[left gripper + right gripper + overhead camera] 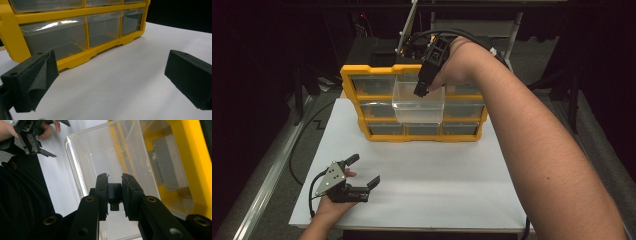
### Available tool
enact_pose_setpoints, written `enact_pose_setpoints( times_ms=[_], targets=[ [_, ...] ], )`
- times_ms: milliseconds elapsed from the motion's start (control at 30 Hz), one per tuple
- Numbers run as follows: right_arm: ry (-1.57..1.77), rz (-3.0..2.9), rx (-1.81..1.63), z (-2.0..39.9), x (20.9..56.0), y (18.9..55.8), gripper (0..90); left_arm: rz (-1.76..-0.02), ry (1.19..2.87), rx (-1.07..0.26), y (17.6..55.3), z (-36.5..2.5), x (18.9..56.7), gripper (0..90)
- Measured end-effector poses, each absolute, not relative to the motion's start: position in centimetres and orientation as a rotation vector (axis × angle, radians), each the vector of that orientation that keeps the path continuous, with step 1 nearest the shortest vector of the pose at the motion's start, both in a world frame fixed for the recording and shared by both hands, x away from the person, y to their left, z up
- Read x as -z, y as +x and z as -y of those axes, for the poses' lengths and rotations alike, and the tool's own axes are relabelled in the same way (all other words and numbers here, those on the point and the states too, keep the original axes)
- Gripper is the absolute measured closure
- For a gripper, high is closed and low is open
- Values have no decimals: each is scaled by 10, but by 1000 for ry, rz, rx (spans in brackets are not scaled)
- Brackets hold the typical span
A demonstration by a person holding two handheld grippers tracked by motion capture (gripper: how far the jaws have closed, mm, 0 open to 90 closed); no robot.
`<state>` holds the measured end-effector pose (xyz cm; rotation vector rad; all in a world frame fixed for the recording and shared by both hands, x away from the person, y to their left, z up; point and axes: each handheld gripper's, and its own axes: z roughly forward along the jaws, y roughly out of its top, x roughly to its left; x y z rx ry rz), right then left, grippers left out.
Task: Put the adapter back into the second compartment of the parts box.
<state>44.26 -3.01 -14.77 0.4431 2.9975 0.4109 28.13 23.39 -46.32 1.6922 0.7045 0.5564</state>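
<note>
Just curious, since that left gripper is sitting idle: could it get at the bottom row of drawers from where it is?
Probably yes. The left gripper rests open on the white table, and only bare tabletop lies between it and the bottom drawers of the yellow cabinet. The pulled-out drawer hangs higher up.

The right gripper [422, 90] hangs from an outstretched forearm, pointing down, its jaws drawn close on a small black block [115, 195] that sits between them, seemingly pinched. The left gripper [364, 172] lies low in its hand, jaws spread wide with nothing between them.
</note>
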Motion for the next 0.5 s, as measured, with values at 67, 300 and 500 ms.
enact_pose_setpoints(
  times_ms=[67, 300, 500],
  targets=[
    [444, -2996, -398, 30, 148, 443, 769, -704, 1693, -557, 281, -234, 463, 2],
    [436, -3000, -380, 28, 154, 444, 768, -702, 1694, -555, 281, -234, 463, 2],
    [426, -2988, -384, 26, 156, 446, 764, -701, 1692, -557, 281, -235, 463, 2]
  ],
)
